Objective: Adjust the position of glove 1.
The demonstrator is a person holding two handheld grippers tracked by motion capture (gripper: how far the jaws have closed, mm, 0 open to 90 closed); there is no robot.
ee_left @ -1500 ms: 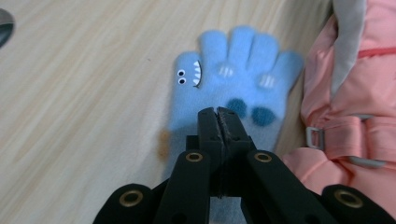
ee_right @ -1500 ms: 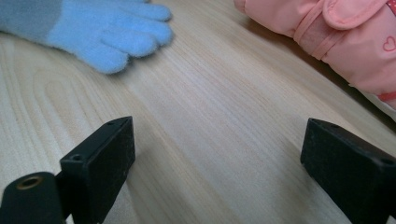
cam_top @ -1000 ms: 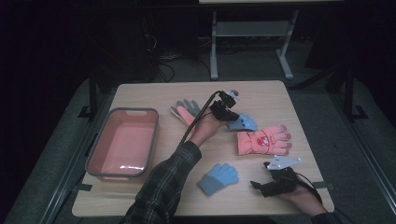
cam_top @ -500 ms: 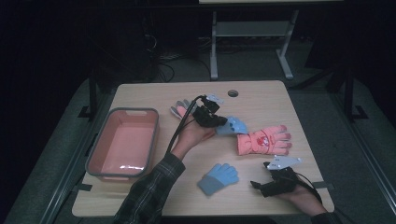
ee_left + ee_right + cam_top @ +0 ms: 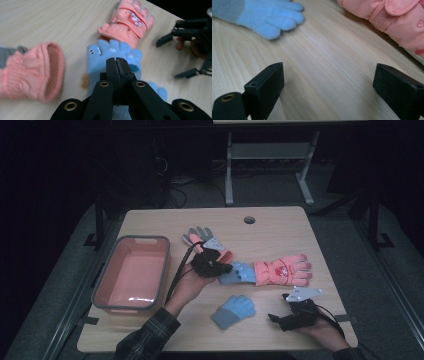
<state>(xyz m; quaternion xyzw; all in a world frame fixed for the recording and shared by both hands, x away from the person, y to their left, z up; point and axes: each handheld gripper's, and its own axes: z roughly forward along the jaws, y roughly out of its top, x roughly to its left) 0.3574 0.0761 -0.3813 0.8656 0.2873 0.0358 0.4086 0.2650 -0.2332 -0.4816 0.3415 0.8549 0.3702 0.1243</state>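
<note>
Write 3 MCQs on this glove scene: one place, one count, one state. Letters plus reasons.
1. Where does the pink rectangular plastic tub sit on the wooden table?
A. left side
B. right edge
C. far middle

2. How many light blue knit gloves lie on the table?
A. one
B. two
C. four

3. How do the left gripper jaws stand?
A. wide apart
B. closed on a blue glove
C. closed on the tub rim

Key:
1 A: the high view shows the tub at the table's left side.
2 B: one blue glove with a monster face lies beside the salmon padded ski glove, a plain blue glove nearer the person.
3 B: the left gripper view shows the jaws pressed together over the blue glove with a monster face.
</note>
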